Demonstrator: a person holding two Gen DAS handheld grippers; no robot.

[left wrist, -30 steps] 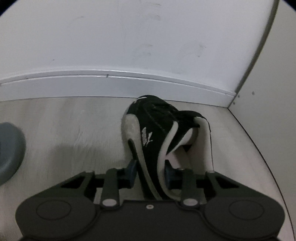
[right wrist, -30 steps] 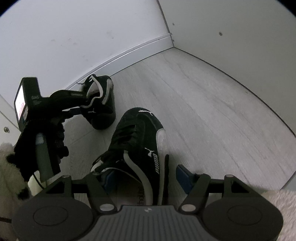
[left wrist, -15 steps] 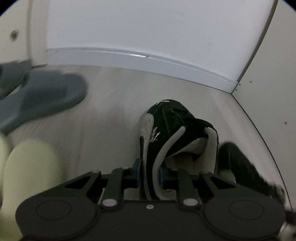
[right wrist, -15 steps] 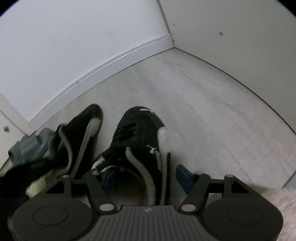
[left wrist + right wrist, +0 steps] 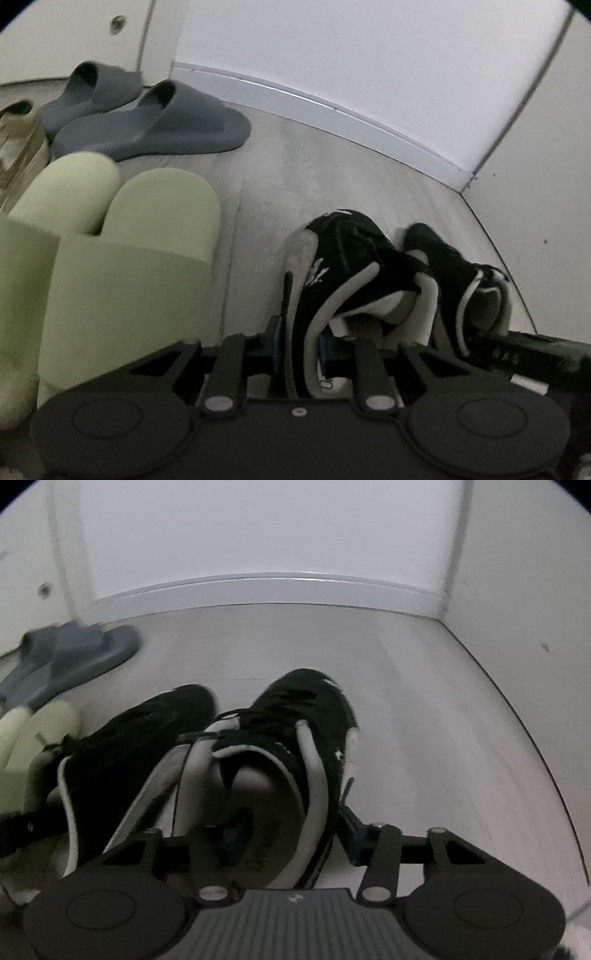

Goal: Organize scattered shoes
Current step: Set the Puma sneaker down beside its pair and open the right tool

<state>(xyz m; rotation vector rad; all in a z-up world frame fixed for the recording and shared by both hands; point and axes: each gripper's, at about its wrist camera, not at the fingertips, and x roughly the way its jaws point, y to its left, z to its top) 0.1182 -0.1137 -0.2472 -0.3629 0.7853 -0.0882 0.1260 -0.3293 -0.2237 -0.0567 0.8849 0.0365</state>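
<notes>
Left tongs: the left tongs are clamped on the side wall of the left sneaker, one pad outside the collar, one inside.
Right tongs: the right tongs straddle the outer collar of the right sneaker; one finger sits inside the shoe opening, the other just beside its outer wall. Whether they pinch it I cannot tell.
Task shoes: both black sneakers with grey trim stand side by side, toes toward the baseboard, sides touching or nearly so.
Edges: the baseboard runs along the back wall beyond the toes; a white side panel meets it at a corner, to the right of the sneakers.
Open room: bare pale floor lies between the sneakers and the baseboard, and between the right sneaker and the side panel.
Neighbours: a pair of green slides sits to the left of the sneakers, with a strip of floor between; grey slides lie beyond them, closer to the baseboard; part of a beige shoe shows at the far left edge.
In the way: the green slides crowd the left side; to the right of the left sneaker, its partner and the other tool's dark body are close.
</notes>
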